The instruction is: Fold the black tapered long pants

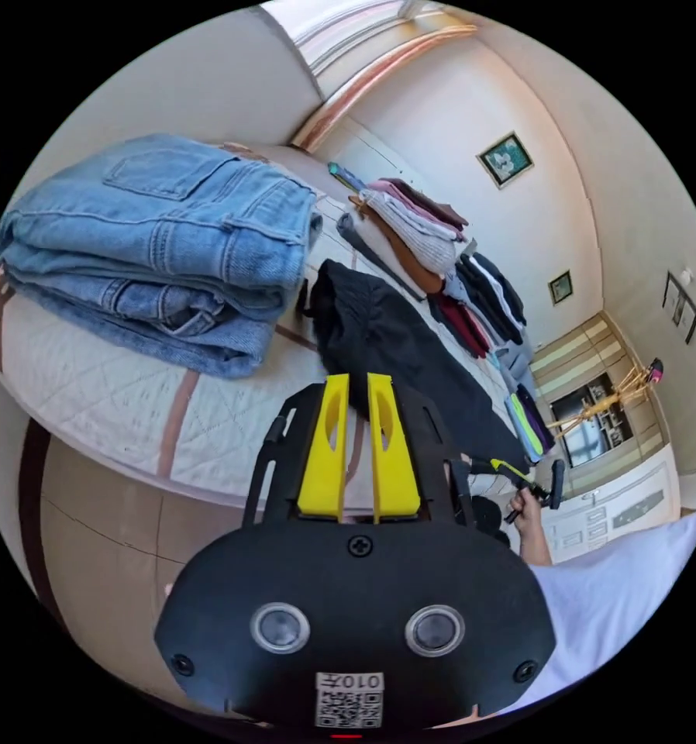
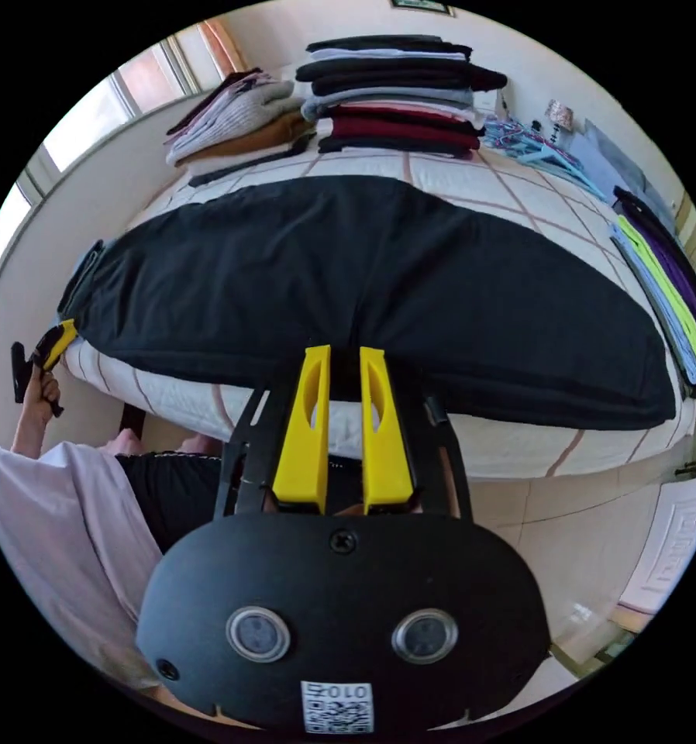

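On the bed (image 2: 518, 457) the black pants (image 2: 363, 287) lay full length, legs stacked (lengthwise fold done, crosswise left, I'd say); both grippers, left (image 1: 358, 384) & right (image 2: 340, 355), nearly closed, holding nothing.

Bedroom around my bed, daylight.
Quilted bed (image 2: 518, 201) with brown striping; tan tiled floor (image 1: 92, 511) below its near edge. Cream walls (image 1: 441, 116) carry framed pictures (image 1: 505, 158). Window (image 2: 142, 77) bright by the far corner. Cabinet (image 1: 596, 418) against one wall.
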Available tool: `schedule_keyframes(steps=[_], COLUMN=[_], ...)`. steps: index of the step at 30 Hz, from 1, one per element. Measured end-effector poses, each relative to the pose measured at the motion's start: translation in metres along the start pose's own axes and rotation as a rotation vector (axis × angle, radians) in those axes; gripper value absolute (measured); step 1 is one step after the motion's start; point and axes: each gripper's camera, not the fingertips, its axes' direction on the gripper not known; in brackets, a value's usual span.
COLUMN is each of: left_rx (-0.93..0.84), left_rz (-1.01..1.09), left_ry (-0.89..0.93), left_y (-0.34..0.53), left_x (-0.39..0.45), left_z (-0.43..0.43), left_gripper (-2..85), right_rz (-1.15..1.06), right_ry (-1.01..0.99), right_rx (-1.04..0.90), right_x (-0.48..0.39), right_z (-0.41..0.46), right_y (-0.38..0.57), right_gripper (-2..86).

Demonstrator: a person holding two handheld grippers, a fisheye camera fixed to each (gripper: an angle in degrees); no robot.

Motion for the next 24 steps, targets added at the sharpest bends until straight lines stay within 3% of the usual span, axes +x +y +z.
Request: schedule_keyframes(steps=[4, 6, 12, 17, 24], left_rx=[-0.081, -0.126, -0.213, -0.281, -0.289], left_rz=[0.154, 0.266, 0.528, 0.608, 0.577], left_ry=[-0.013, -0.002, 0.193, 0.253, 0.252], left_y=[0.028, 0.033, 0.024, 0.028, 0.039], left_x=[0.06, 0.098, 0.202, 0.25, 0.254], left_z=[0.012, 0.032, 0.115, 0.159, 0.17], left_gripper=[0.6, 0.3, 0.0, 0.0, -0.1], right_rz=[0.157, 0.404, 0.833, 0.878, 0.878], right_ry=[0.023, 0.081, 0.101, 0.048, 0.065], right_rx=[0.223, 0.386, 0.559, 0.595, 0.591], right_x=[0.052, 0.115, 0.244, 0.281, 0.296], right_z=[-0.049, -0.077, -0.088, -0.068, -0.052], right_y=[0.024, 0.053, 0.118, 0.12, 0.097], right_gripper=[6.1, 7.6, 11.7, 12.4, 11.7])
